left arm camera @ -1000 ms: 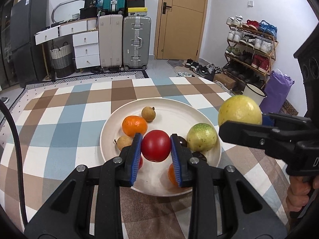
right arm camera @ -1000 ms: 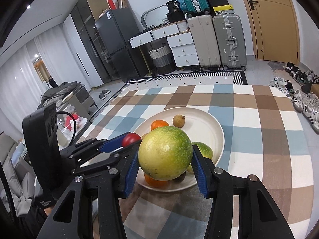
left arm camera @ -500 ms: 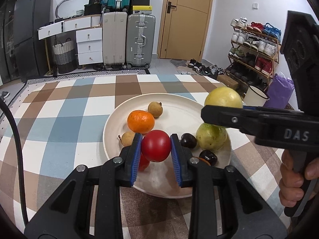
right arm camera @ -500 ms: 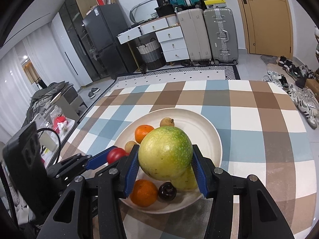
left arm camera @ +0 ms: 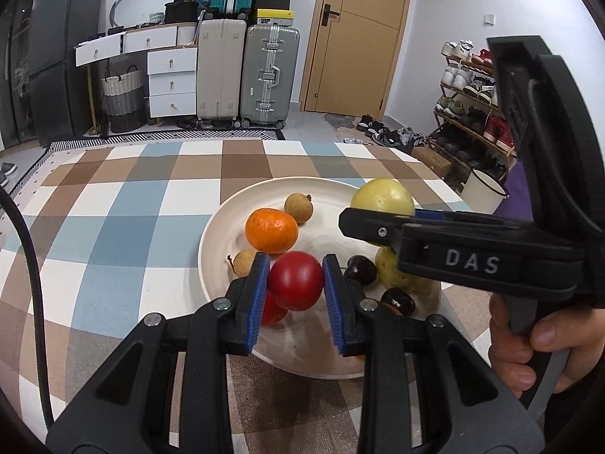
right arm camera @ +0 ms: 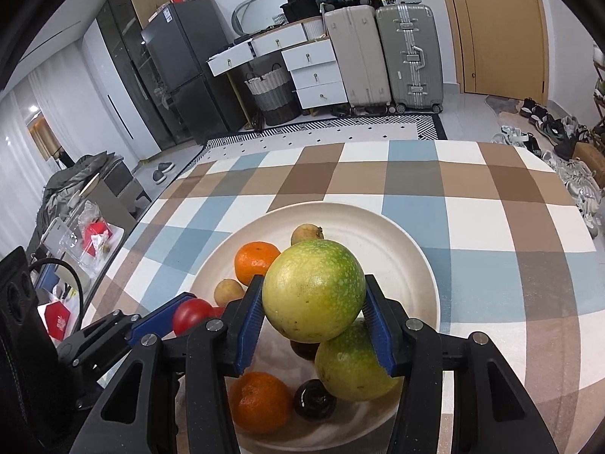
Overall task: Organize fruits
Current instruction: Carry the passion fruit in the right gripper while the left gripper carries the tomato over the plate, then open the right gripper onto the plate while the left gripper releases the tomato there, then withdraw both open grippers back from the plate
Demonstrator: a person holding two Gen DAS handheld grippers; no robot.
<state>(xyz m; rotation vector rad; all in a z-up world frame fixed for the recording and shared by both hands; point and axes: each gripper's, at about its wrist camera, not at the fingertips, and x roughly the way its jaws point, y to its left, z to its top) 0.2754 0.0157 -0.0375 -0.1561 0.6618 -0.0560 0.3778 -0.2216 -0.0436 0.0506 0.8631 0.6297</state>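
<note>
Checked cloth (left arm camera: 124, 204) covers the table, its far edge running in front of a striped rug, suitcases (left arm camera: 245, 75) and drawers, with shoe racks off to the right side. Wide bare cloth lies left of and beyond the plate (left arm camera: 332, 196), and more to its right in the right wrist view.

Left gripper (left arm camera: 295, 283) is closed down to the width of a red fruit (left arm camera: 295, 280), blue pads pressing both its sides, held above the plate's near-left part. Another red fruit shows just under it, partly hidden.

Right gripper (right arm camera: 314, 302) is spread wider, clamped on a large yellow-green fruit (right arm camera: 314, 291), held over the plate's near middle. In the left wrist view this gripper reaches in from the right, crossing over the plate's right half.

On the plate: a second green fruit (right arm camera: 351, 367) directly below the held one, an orange (right arm camera: 261, 401) near the front rim, two dark fruits (right arm camera: 314, 397) beside it, another orange (right arm camera: 255, 261) toward the left, and two small brown fruits, one (right arm camera: 307, 232) further back and one (right arm camera: 228, 291) near the left rim. The plate's far and right parts are bare, as is a patch near the front.
</note>
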